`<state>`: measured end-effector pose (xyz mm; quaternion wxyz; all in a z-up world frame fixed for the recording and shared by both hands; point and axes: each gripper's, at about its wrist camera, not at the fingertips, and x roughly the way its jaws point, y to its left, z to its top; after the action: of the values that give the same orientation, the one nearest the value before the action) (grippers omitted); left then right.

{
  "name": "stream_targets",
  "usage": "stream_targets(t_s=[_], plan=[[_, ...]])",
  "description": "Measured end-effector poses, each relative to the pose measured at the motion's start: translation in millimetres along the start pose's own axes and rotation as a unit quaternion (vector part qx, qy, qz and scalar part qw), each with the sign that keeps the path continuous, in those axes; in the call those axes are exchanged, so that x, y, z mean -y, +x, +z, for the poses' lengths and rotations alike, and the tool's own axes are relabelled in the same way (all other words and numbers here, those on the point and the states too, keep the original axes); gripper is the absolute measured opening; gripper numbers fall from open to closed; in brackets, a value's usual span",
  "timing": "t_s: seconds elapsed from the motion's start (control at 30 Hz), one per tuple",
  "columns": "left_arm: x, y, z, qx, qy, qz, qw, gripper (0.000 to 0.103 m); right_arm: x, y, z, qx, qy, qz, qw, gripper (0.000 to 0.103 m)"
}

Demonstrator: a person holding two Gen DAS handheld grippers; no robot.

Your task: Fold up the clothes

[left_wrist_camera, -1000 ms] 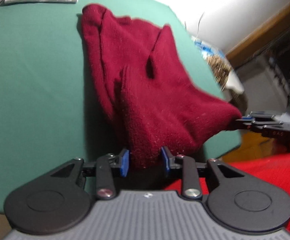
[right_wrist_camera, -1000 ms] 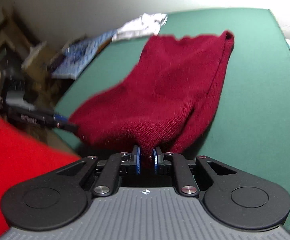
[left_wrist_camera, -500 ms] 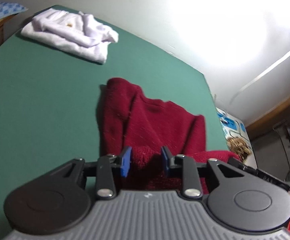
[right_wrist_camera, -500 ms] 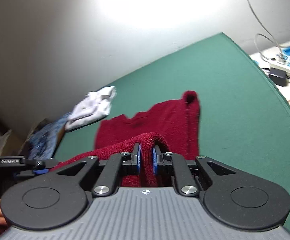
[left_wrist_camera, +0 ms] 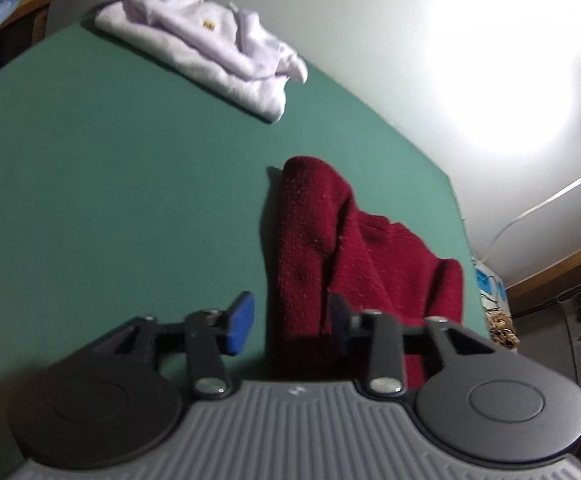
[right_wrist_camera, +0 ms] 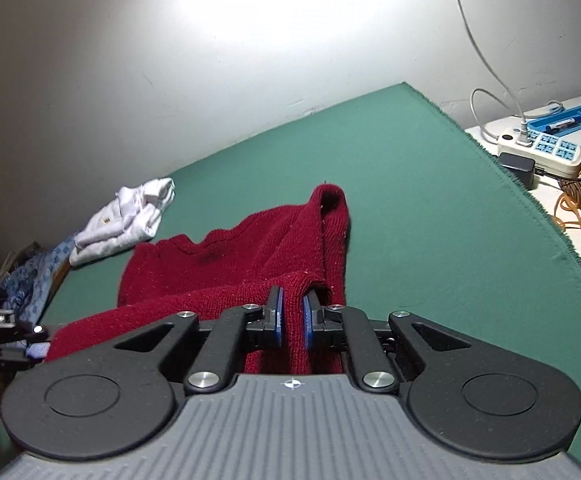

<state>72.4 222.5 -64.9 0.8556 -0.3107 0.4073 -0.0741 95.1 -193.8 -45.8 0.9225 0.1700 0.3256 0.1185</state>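
Burgundy knit sweater [left_wrist_camera: 330,264] lying on the green desk [left_wrist_camera: 110,200], near edge doubled over toward the far side, one rolled fold reaching farthest toward the wall. Carried hanging off the desk edge a second ago; now down and resting on the cloth. Left gripper [left_wrist_camera: 290,320] just spread apart, blue pads [left_wrist_camera: 240,322] clear of the knit on one side, fabric loose between them and no longer pinched. Right gripper [right_wrist_camera: 290,322] closed tight on a ridge of the folded hem, pulling it slightly up off the desk. Looks like the fold-over is laid and the release has begun on the left only; right side probably next to let go, then a smoothing or a second fold. Risk of the hem dragging back if the right pulls away while clamped. Beyond the sweater, a folded white garment [left_wrist_camera: 210,52] near the wall, well apart. Off the desk edge, a power strip [right_wrist_camera: 538,148] and cables
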Motion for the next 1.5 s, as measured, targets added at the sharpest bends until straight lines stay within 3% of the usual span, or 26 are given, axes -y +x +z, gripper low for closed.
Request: stream_targets(t_s=[0.17,0.27,0.33,0.4,0.43,0.47,0.53,0.6,0.7,0.8,0.83,0.93,1.0,1.07,1.13,1.17,1.2,1.27,1.3,1.33,1.43,1.5], plan=[[19,12,-20,-0.036,0.032,-0.023,0.9986,0.057,0,9,-8,-0.013,-0.005,-0.020,1.000,0.009],[34,39,-32,-0.039,0.088,0.062,0.9934,0.041,-2,19,-8,-0.025,-0.009,-0.032,0.999,0.015],[33,45,-37,-0.042,0.101,0.101,0.9889,0.012,-5,18,-4,-0.022,-0.020,-0.041,0.999,0.030],[32,36,-41,-0.035,0.117,0.125,0.9846,0.007,-6,2,0,-0.001,-0.034,-0.054,0.998,0.036],[32,29,-44,-0.031,0.126,0.136,0.9822,0.000,-8,-6,2,0.011,-0.043,-0.057,0.997,0.036],[30,22,-46,-0.030,0.131,0.141,0.9809,0.000,-11,-15,2,0.025,-0.056,-0.052,0.997,0.034],[26,6,-48,-0.030,0.121,0.113,0.9858,0.000,-18,-33,2,0.050,-0.084,-0.036,0.995,0.032],[27,-12,-48,-0.019,0.105,0.066,0.9921,0.001,-32,-41,-1,0.051,-0.126,0.002,0.991,0.028],[50,-16,-51,0.002,0.140,0.045,0.9891,0.002,-53,-30,-8,0.027,-0.179,0.030,0.983,0.024],[64,13,-58,-0.023,0.165,0.067,0.9838,0.004,-58,-2,-14,-0.016,-0.185,0.012,0.982,0.023],[65,25,-62,-0.032,0.173,0.098,0.9794,0.008,-53,8,-15,-0.032,-0.173,-0.002,0.984,0.022],[50,32,-65,-0.036,0.151,0.138,0.9781,0.008,-32,21,-16,-0.054,-0.120,0.015,0.991,0.022],[45,29,-64,-0.042,0.155,0.154,0.9749,0.009,-33,20,-12,-0.063,-0.128,0.018,0.990,0.022],[41,23,-61,-0.055,0.156,0.158,0.9735,0.007,-35,14,-6,-0.066,-0.133,0.026,0.989,0.023],[36,17,-50,-0.060,0.143,0.145,0.9771,0.009,-27,4,9,-0.049,-0.100,0.054,0.992,0.025],[35,13,-41,-0.051,0.139,0.137,0.9795,0.009,-21,2,19,-0.037,-0.076,0.065,0.994,0.032],[35,14,-30,-0.042,0.137,0.130,0.9811,0.013,-14,6,30,-0.033,-0.056,0.068,0.996,0.037],[37,19,-5,-0.023,0.137,0.118,0.9834,0.034,0,12,53,-0.024,-0.015,0.075,0.997,0.053],[38,25,8,-0.011,0.138,0.110,0.9843,0.052,7,18,62,-0.024,-0.004,0.074,0.997,0.053],[39,34,21,-0.003,0.141,0.105,0.9844,0.061,12,30,69,-0.031,-0.012,0.062,0.998,0.053],[45,67,48,-0.001,0.172,0.104,0.9796,0.061,30,66,83,-0.064,-0.023,0.020,0.997,0.053],[52,90,62,-0.008,0.201,0.107,0.9737,0.063,40,80,86,-0.082,-0.011,0.019,0.996,0.052]])
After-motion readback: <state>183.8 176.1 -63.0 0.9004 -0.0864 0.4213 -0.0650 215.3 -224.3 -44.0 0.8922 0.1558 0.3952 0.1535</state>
